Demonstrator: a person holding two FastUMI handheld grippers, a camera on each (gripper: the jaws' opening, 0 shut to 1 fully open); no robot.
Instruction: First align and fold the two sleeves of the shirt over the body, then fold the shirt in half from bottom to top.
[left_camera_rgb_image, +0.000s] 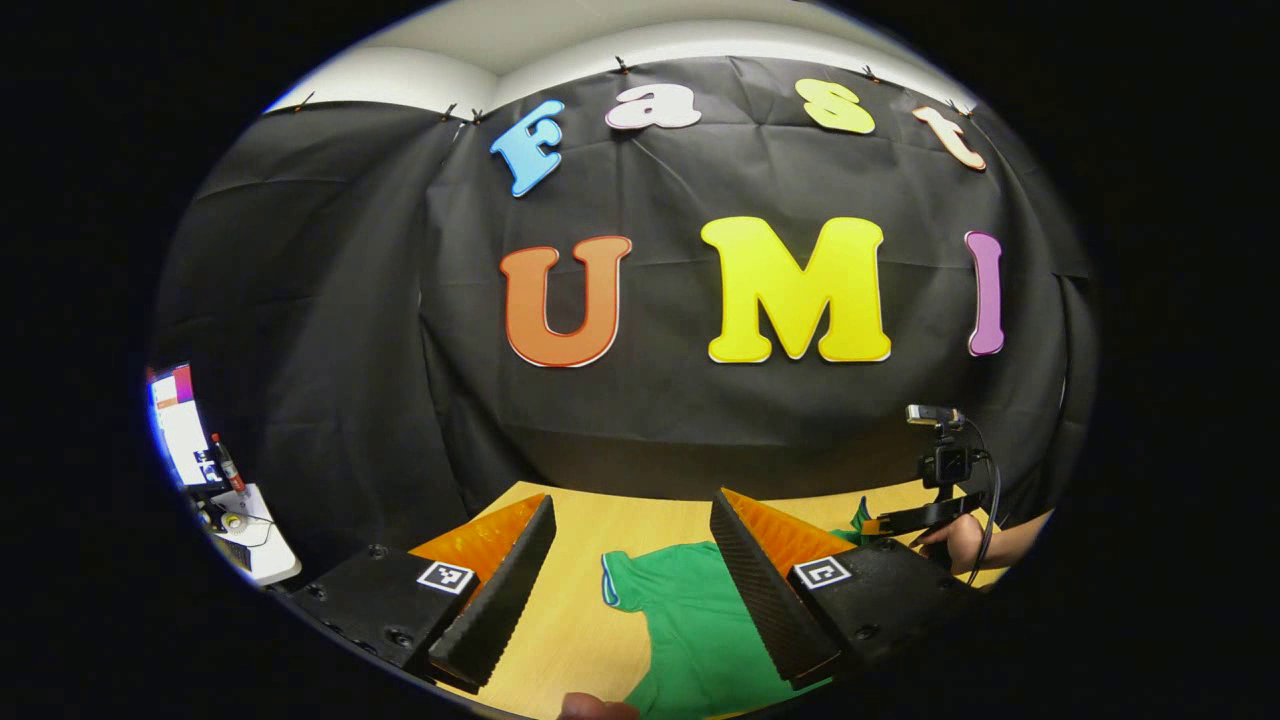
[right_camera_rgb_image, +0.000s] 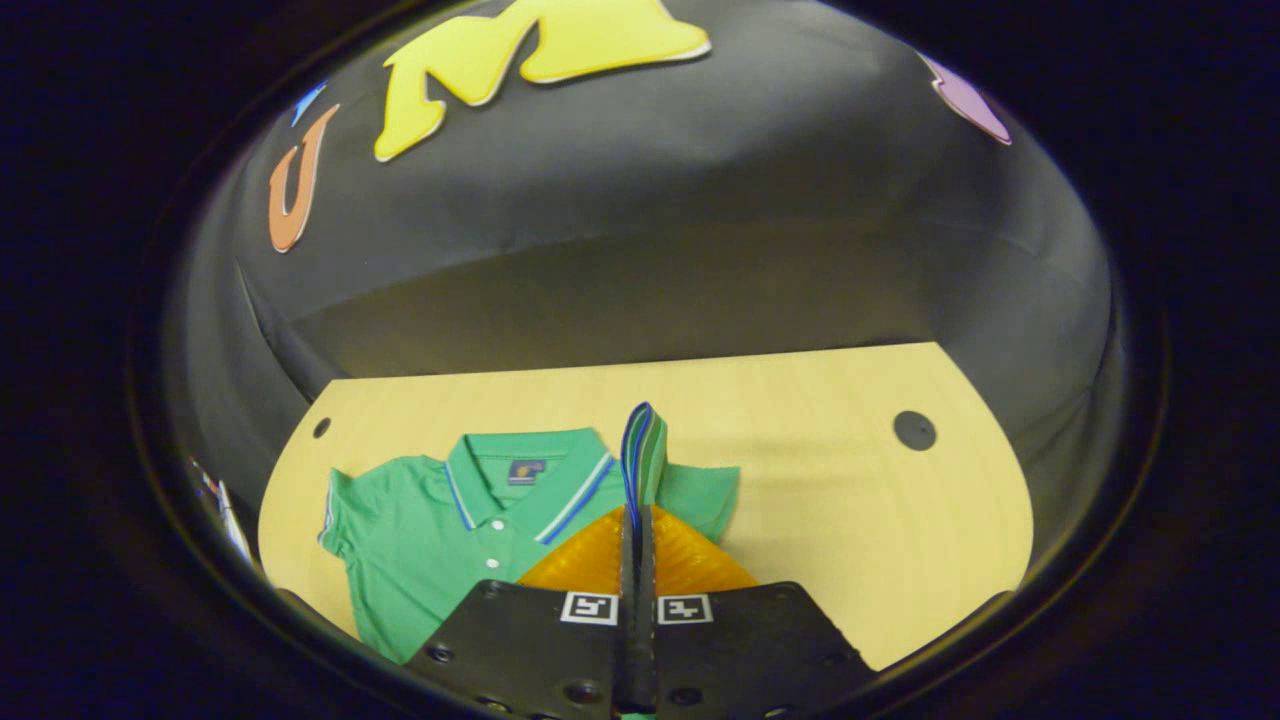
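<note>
My right gripper (right_camera_rgb_image: 637, 520) pinches the shirt's (right_camera_rgb_image: 430, 530) sleeve (right_camera_rgb_image: 645, 455).
My left gripper (left_camera_rgb_image: 625, 580) gapes wide above the other sleeve (left_camera_rgb_image: 625, 580).

A pale wooden table (right_camera_rgb_image: 880, 560) with a rounded far edge has two small dark round holes, one at its far left (right_camera_rgb_image: 321, 427) and one at its far right (right_camera_rgb_image: 914, 430). Off the table's far left, a lit monitor screen (left_camera_rgb_image: 178, 420) stands above a small white side surface (left_camera_rgb_image: 262, 545) scattered with small items, among them a red-capped bottle (left_camera_rgb_image: 226, 462).
</note>
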